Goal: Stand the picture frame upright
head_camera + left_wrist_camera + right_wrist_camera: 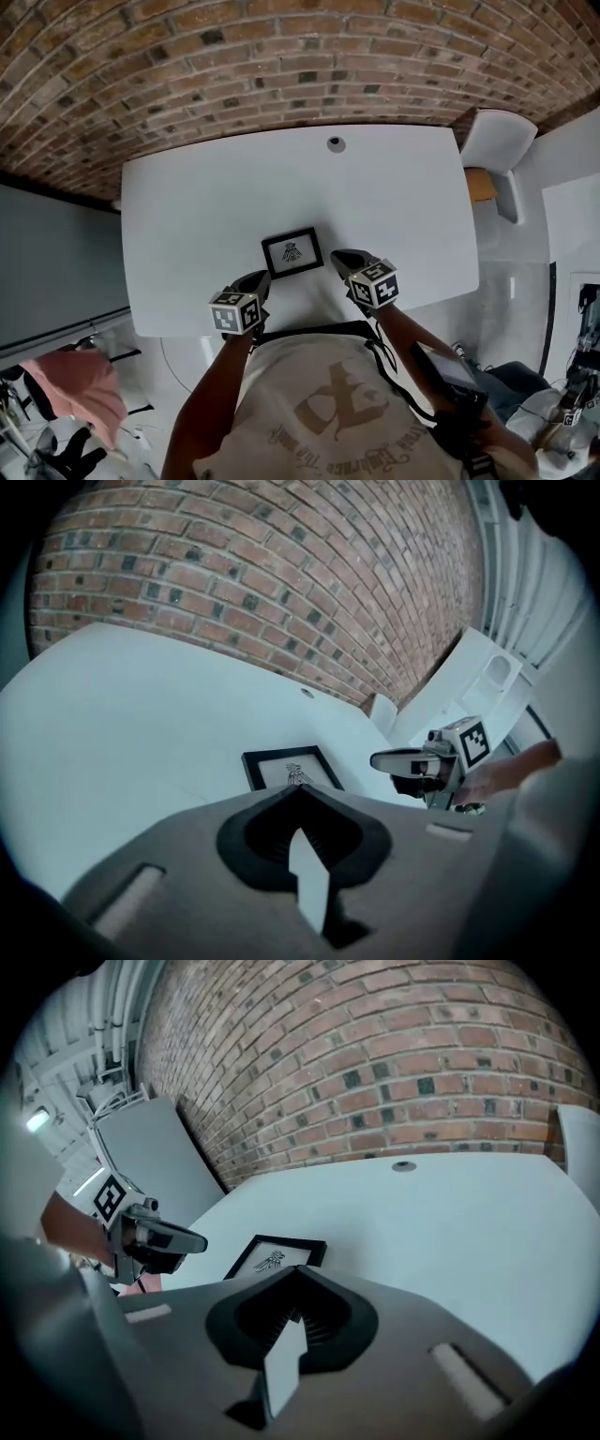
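A small black picture frame (292, 251) with a white print lies flat on the white table (206, 216), close to the front edge. It also shows in the left gripper view (289, 769) and the right gripper view (275, 1255). My left gripper (255, 281) hovers at the table's front edge, just left of and nearer than the frame, jaws shut and empty (298, 791). On the frame's right side my right gripper (345, 260) is also shut with nothing in it (294, 1275). Neither gripper touches the frame.
A brick wall (281, 66) runs behind the table. A cable grommet (335, 143) sits near the table's far edge. A white chair (497, 141) stands at the right end, a grey panel (47, 262) at the left. A pink cloth (80, 384) lies on the floor.
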`<state>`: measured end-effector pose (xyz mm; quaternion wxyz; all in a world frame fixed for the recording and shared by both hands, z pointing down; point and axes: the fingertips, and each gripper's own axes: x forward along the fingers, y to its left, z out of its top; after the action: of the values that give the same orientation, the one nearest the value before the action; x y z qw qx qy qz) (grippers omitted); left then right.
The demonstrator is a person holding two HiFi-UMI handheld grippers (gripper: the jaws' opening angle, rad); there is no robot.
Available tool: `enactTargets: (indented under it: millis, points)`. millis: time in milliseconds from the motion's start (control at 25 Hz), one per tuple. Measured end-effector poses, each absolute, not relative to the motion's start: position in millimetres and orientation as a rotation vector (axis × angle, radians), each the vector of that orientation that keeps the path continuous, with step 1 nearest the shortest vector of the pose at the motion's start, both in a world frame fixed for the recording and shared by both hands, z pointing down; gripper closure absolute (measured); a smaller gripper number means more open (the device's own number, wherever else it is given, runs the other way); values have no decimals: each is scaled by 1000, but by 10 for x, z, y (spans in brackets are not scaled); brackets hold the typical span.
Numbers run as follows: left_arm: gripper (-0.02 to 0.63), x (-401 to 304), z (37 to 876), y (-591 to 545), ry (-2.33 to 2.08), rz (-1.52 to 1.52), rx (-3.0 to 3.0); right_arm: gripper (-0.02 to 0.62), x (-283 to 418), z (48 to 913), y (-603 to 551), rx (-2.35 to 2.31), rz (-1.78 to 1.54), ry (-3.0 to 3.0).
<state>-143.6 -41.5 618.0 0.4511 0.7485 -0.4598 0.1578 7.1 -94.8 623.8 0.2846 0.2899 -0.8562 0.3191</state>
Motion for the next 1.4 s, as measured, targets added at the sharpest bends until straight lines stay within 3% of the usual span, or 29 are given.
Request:
enactTargets:
  millis: [240,360,640,1000,1200,1400]
  points:
    - [544,-1460,6426,-458,-1173,454,1738,581,-43,6466,-1039,698,943,-2229]
    - [489,-1451,6486,-476,-1175,477,1688,531,-113,6548,-1019,646,973,-2196]
    - [454,-1485,6640,-569,-1158,500,1590,463,-190,6763,-1082,626,1039,-2099]
    - [453,-1418,6821,-617,-1106,534,1492,451,-298,6907,-1107,593,1120,-2009]
    - [512,-1453,6906,-620,-1108,531,1442,483,-314,6908,-1108,574,1104,-1991]
    - [515,-1457,6912,-630,-1123,551,1436,488,-307,6924,-1112,601,1036,-1985]
